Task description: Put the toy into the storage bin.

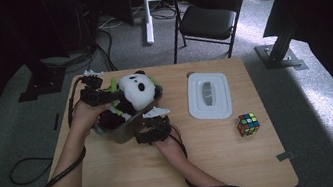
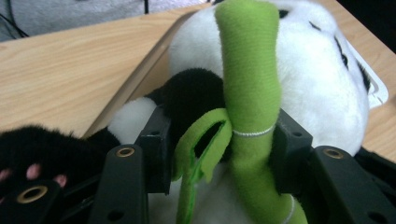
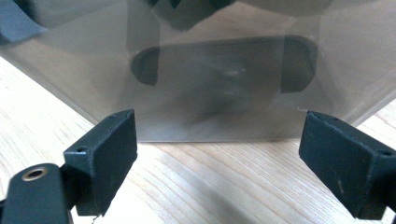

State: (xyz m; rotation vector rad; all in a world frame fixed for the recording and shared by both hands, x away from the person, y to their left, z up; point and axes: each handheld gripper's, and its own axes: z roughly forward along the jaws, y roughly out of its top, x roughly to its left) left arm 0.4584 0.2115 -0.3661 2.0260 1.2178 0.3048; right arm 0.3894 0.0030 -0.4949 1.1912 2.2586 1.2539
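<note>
A plush panda [image 1: 136,89] sits in a translucent container [image 1: 121,132] at the table's left middle. The panda [image 2: 317,84] holds a green bamboo stalk [image 2: 250,70] with a leaf loop. My left gripper [image 1: 104,95] reaches in from the left. In the left gripper view, my left gripper [image 2: 222,140] is open with the stalk between its jaws: the right pad is at the stalk's edge and the left pad stands off it. My right gripper [image 1: 152,126] is at the container's near side, and in its own view the right gripper [image 3: 217,158] is wide open, low over the table before the container wall [image 3: 219,84].
A white lid [image 1: 209,95] lies flat to the right of the container. A colour cube [image 1: 248,124] rests near the table's right edge. A black chair [image 1: 208,16] stands beyond the far edge. Bare wood lies in front of the person.
</note>
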